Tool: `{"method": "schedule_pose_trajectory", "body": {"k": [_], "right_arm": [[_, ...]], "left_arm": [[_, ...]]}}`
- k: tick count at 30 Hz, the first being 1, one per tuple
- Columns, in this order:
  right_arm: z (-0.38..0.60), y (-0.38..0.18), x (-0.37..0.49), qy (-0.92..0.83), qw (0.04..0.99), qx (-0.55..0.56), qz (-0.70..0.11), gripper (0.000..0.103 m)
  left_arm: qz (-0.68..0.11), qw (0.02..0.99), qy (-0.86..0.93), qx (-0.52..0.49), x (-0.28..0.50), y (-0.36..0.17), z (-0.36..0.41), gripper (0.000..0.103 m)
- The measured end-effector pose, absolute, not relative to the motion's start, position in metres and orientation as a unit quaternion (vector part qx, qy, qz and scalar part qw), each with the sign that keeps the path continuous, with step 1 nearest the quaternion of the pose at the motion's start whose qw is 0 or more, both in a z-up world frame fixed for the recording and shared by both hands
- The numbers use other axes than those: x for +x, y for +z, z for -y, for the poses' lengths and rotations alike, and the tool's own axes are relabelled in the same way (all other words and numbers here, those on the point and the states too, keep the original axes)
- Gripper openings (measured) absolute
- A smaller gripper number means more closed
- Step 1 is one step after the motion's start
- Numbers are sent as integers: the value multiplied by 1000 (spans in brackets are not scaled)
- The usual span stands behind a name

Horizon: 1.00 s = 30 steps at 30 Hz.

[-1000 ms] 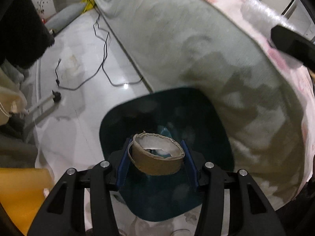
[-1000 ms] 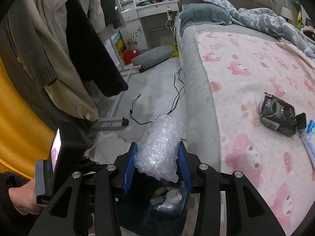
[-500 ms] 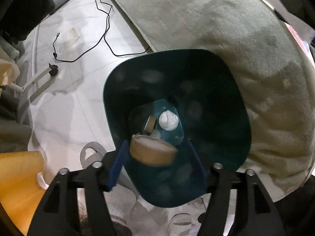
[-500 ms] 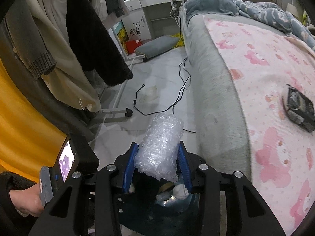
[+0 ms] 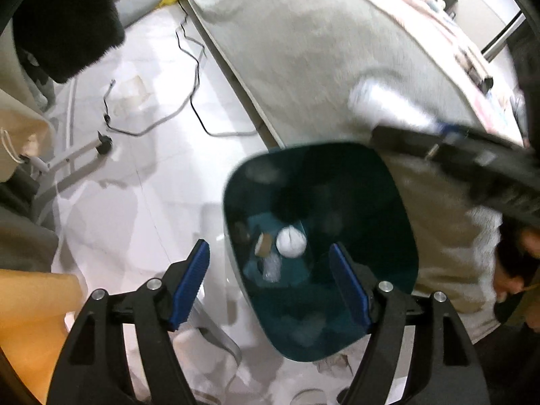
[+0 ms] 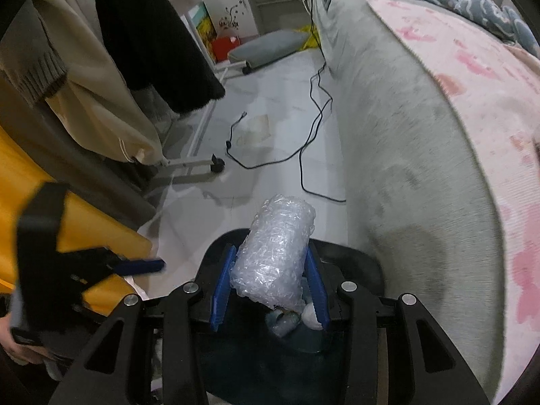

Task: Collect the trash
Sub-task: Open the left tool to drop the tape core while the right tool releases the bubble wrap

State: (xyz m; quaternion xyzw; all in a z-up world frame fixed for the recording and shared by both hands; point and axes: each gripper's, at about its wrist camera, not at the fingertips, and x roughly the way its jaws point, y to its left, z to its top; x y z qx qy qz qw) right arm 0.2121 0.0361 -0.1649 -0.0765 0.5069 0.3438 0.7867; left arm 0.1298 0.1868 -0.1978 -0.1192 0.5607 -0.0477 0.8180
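Note:
A dark teal trash bin [image 5: 398, 202] stands on the white floor beside the bed. Inside it lie a white wad [image 5: 291, 242], a cardboard ring [image 5: 264, 245] and clear plastic scraps. My left gripper [image 5: 270, 281] is open and empty, over the bin's near left rim. My right gripper [image 6: 270, 287] is shut on a roll of bubble wrap [image 6: 275, 253] and holds it above the bin [image 6: 368, 266]. The right gripper with the wrap also shows blurred in the left wrist view [image 5: 391, 108], above the bin's far right.
The grey side of the bed [image 6: 405, 141] with a pink sheet rises right of the bin. A black cable [image 6: 310, 101] lies on the floor. Hanging clothes [image 6: 141, 33] and a rack foot [image 6: 216, 163] stand to the left. A yellow sheet [image 6: 94, 229] lies near left.
My left gripper opened and the cardboard ring dropped into the bin. My right gripper moved with the bubble wrap from over the bed to above the bin.

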Motion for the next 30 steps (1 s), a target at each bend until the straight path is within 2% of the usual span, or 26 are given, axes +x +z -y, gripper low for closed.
{"method": "schedule_pose_trajectory", "body": {"k": [12, 17, 30], "right_arm": [[-57, -216, 214, 332, 749, -90, -566, 42], [-62, -233, 210, 323, 737, -110, -584, 42], [-70, -269, 198, 308, 691, -176, -630, 44]], "left_arm": [[-481, 870, -46, -95, 122, -155, -206, 70], [-456, 885, -46, -86, 118, -142, -210, 64], [-390, 914, -53, -93, 110, -107, -213, 61]]}}
